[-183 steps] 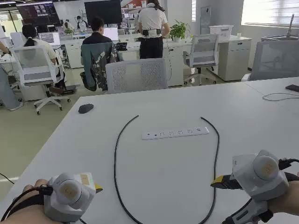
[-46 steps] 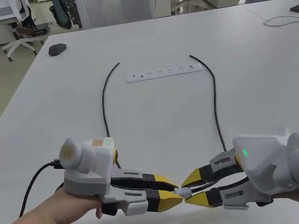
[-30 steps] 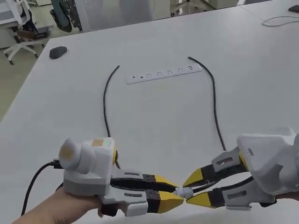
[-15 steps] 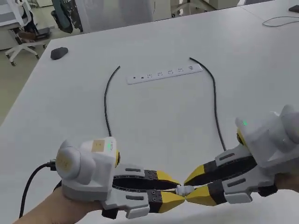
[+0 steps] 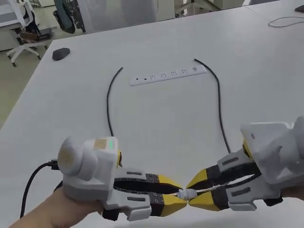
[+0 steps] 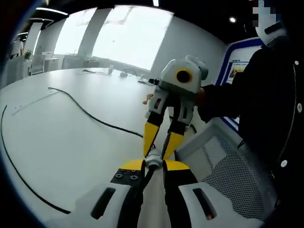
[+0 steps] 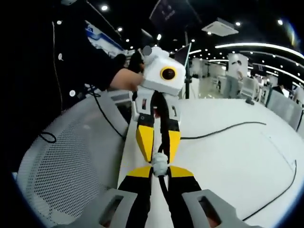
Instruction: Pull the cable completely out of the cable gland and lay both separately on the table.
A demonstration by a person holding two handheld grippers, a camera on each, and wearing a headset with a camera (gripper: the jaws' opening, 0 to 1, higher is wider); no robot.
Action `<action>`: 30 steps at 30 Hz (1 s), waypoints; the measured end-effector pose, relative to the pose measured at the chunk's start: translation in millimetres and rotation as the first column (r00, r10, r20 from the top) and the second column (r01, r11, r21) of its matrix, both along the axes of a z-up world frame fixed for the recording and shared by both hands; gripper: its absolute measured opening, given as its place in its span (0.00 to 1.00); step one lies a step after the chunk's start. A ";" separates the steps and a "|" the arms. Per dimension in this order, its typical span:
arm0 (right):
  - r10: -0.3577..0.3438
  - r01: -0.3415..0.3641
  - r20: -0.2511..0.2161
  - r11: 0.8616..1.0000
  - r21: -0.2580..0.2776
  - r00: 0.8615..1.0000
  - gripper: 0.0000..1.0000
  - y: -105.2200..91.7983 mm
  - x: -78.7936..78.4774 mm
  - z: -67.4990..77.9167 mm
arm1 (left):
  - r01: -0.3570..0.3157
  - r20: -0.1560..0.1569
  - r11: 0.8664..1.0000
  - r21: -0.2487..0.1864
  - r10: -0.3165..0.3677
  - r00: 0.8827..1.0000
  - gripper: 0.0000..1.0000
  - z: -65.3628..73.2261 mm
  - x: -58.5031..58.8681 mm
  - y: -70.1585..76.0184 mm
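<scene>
No legible text, brand, number or sign is found. A tan sticker [image 5: 100, 144] sits on top of the left gripper [image 5: 177, 195] body; any print on it is too small to read. In the left gripper view a blue-framed wall board [image 6: 232, 71] shows lettering blurred beyond reading. Markings on the white power strip [image 5: 168, 75], toward the far edge of the table [image 5: 161, 128], cannot be made out.

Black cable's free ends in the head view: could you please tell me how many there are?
2. One cable end lies left of the power strip; the other end lies by its right tip. Neither is hidden.
</scene>
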State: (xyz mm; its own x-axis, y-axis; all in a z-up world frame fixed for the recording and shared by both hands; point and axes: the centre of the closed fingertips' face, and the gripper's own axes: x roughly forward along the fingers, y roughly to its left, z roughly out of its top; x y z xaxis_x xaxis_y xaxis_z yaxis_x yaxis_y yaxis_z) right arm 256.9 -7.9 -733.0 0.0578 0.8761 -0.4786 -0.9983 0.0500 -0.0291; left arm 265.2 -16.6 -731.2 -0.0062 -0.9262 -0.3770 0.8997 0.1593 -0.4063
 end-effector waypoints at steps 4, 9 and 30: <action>0.011 -0.008 0.086 1.000 -0.030 0.996 0.07 -0.6 0.9 -2.7 | -0.018 -0.037 1.000 0.008 0.018 0.999 0.15 -2.1 2.5 -0.2; 0.042 -0.027 0.192 0.996 -0.079 0.980 0.07 0.0 -0.5 -7.5 | -0.059 -0.158 0.998 0.027 0.063 0.986 0.15 -7.7 2.4 0.0; -0.118 0.142 -0.324 0.989 0.051 0.939 0.21 -3.8 6.6 8.9 | 0.060 0.205 0.998 -0.005 -0.057 0.977 0.15 4.2 -0.7 0.1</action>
State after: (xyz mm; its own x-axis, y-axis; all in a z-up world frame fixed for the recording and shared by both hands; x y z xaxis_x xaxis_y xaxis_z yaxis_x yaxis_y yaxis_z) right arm 263.5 -11.7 -724.2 0.0282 0.9041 -0.4264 -0.9393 0.1700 0.2982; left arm 264.5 -16.5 -727.0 0.0157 -0.9307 -0.3654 0.9717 0.1004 -0.2138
